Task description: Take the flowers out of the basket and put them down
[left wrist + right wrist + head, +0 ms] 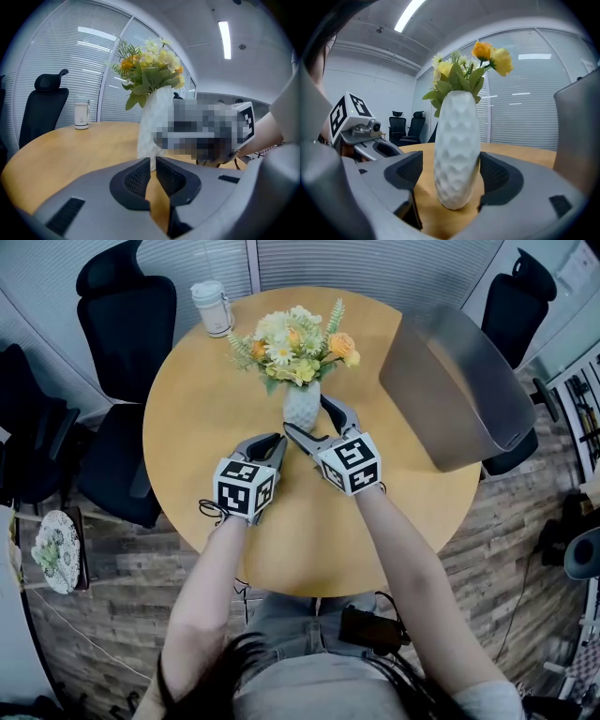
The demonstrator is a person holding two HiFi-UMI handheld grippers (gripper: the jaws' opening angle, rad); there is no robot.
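A bunch of yellow, white and orange flowers (295, 341) stands in a white dimpled vase (302, 406), upright near the middle of the round wooden table (309, 531). My right gripper (305, 414) is open, with its jaws on either side of the vase's lower half. In the right gripper view the vase (457, 150) fills the gap; the right pad is at its side and the left pad stands a little off it. My left gripper (277, 442) rests just left of the vase, pointing at it. Its jaws (153, 161) are shut with nothing between them.
A large grey basket (459, 385) lies tipped at the table's right edge. A white lidded cup (213, 307) stands at the far left rim. Black office chairs (127, 315) ring the table, with another one (511, 296) at the right.
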